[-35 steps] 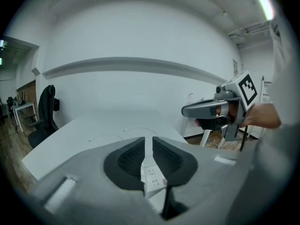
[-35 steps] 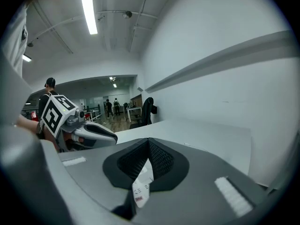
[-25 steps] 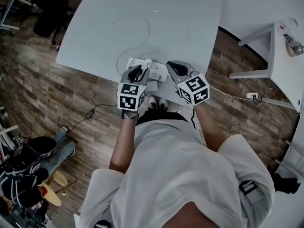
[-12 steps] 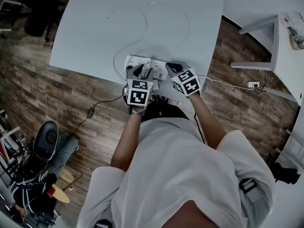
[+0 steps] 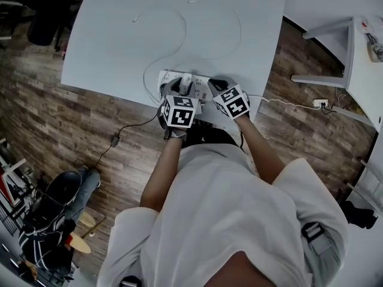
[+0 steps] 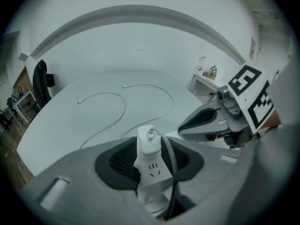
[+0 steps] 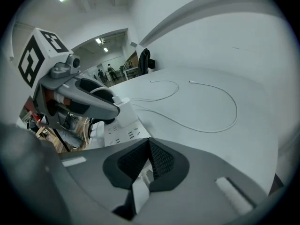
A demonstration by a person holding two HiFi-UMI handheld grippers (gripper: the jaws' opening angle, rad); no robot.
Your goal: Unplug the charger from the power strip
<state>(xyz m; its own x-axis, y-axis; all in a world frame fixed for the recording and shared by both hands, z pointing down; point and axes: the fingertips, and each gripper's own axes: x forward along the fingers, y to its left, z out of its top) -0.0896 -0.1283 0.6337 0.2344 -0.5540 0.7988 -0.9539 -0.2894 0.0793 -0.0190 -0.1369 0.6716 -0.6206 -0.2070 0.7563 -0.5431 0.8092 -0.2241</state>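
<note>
A white power strip (image 5: 169,76) lies near the white table's (image 5: 119,58) front edge, with a white charger (image 6: 148,138) plugged into it. My left gripper (image 6: 151,145) is open. Its jaws have just been opening, and they stand on either side of the strip (image 6: 153,170) and the charger. A grey cable (image 6: 169,165) runs from the charger's top down between the jaws. My right gripper (image 7: 149,146) sits at the strip's right end with its tips together, shut; a white strip of something shows under them. In the head view both grippers (image 5: 179,89) (image 5: 216,86) are over the strip.
A thin white cable (image 5: 181,36) loops across the table behind the strip. Right of it stands another white table (image 5: 359,70), and a plug and cord (image 5: 317,104) lie on the wooden floor. A black lead (image 5: 114,141) trails at left, near a seated person (image 5: 42,220).
Both grippers have dropped from above the table edge down onto the power strip. The left one now straddles the strip; the right one rests at its right end.
</note>
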